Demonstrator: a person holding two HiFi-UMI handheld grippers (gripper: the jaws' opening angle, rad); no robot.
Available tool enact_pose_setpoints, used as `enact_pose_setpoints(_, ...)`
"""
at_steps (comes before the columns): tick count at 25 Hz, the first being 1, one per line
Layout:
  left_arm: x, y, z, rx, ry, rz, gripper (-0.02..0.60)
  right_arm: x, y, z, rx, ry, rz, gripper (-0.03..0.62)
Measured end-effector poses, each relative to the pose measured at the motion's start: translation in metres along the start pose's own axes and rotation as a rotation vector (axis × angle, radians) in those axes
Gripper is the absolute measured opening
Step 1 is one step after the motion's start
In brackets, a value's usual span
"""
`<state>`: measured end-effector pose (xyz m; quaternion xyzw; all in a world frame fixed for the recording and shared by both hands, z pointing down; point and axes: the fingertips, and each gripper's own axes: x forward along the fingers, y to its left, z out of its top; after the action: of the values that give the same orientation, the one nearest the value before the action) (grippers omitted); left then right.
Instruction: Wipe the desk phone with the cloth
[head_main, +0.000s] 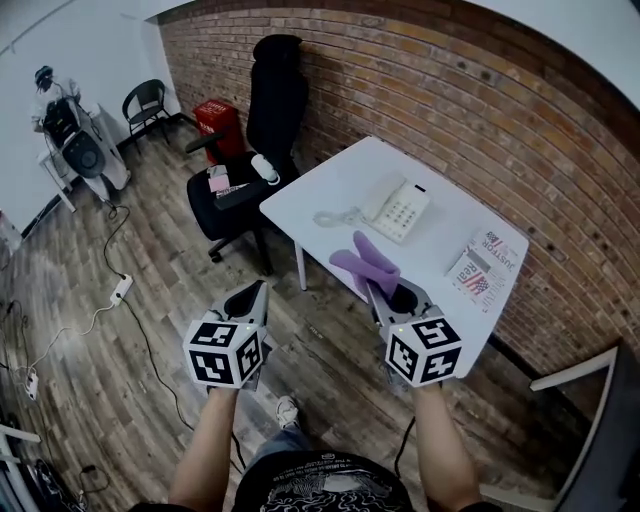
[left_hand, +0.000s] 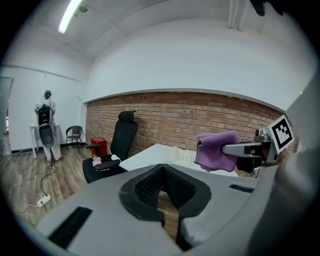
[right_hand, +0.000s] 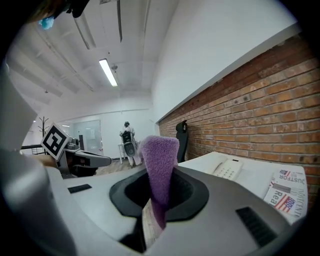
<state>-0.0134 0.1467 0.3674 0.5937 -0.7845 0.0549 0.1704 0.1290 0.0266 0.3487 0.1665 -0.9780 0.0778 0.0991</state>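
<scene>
Holding the purple cloth (head_main: 362, 262) clamped, the right gripper (head_main: 383, 288) hovers short of the desk phone (head_main: 398, 208) at twelve o'clock; left gripper (head_main: 256, 290) closed, empty. Wiping not yet begun.

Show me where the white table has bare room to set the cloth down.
Bare: the table corner nearest the office chair, bordered by the coiled cord, and the strip between the desk phone and the magazine. Crowded: the middle, with phone and cord. The right gripper holds the cloth.
</scene>
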Motion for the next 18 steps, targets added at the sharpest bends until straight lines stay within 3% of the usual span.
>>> enact_pose_setpoints(12, 0.086, 0.057, 0.04, 0.025, 0.014, -0.183, 0.006, 0.073, -0.019, 0.029, 0.027, 0.0, -0.175, 0.046)
enact_pose_setpoints(18, 0.111, 0.065, 0.045, 0.041, 0.028, -0.256, 0.005, 0.087, -0.024, 0.028, 0.043, 0.003, -0.239, 0.046)
